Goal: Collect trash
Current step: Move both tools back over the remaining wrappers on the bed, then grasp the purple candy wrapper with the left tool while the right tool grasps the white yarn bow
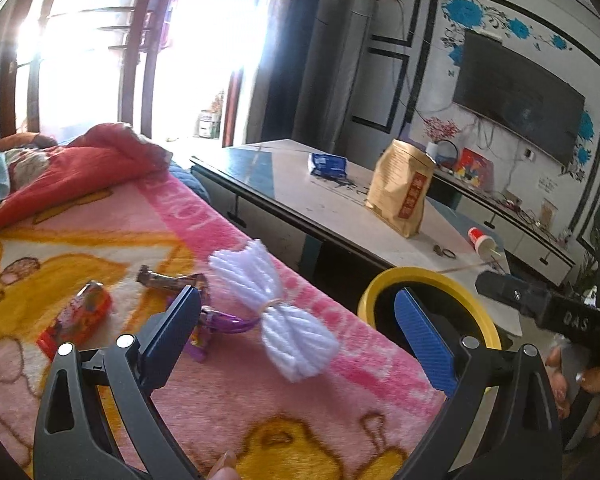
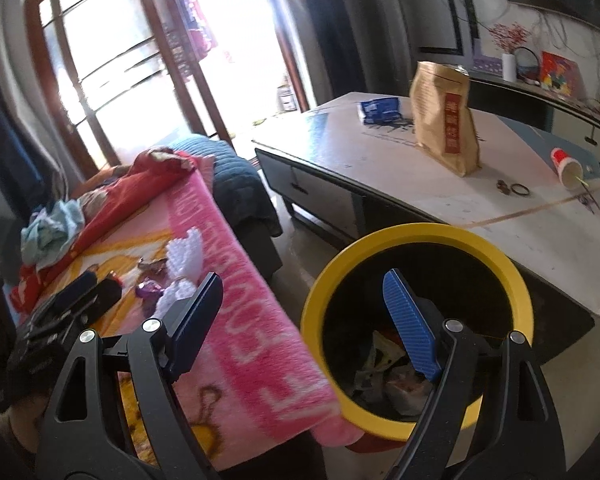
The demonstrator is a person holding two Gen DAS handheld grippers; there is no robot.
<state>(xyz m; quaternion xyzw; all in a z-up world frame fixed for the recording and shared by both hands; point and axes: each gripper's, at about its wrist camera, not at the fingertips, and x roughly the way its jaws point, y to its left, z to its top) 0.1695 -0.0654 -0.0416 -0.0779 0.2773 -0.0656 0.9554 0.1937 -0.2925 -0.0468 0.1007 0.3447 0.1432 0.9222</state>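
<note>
On the pink blanket [image 1: 228,392] lie a red-orange wrapper [image 1: 78,316], a brown wrapper [image 1: 166,280], a purple wrapper [image 1: 224,323] and a white yarn bundle [image 1: 278,308]. My left gripper [image 1: 300,316] hovers open just short of them, with nothing between its fingers. To the right of the bed stands a yellow-rimmed bin [image 2: 420,236] with crumpled trash [image 2: 384,364] inside. My right gripper [image 2: 302,306] is open and empty, its blue pad over the bin's mouth. In the right wrist view the yarn [image 2: 184,256] and wrappers [image 2: 150,276] show farther left.
A low white table [image 2: 380,160] beyond the bin carries a brown paper bag [image 2: 446,116], a blue packet [image 2: 380,109] and a tipped red-and-white cup [image 2: 566,166]. A red quilt [image 1: 80,168] is piled at the far end of the bed. A hand [image 1: 596,384] shows at the right edge.
</note>
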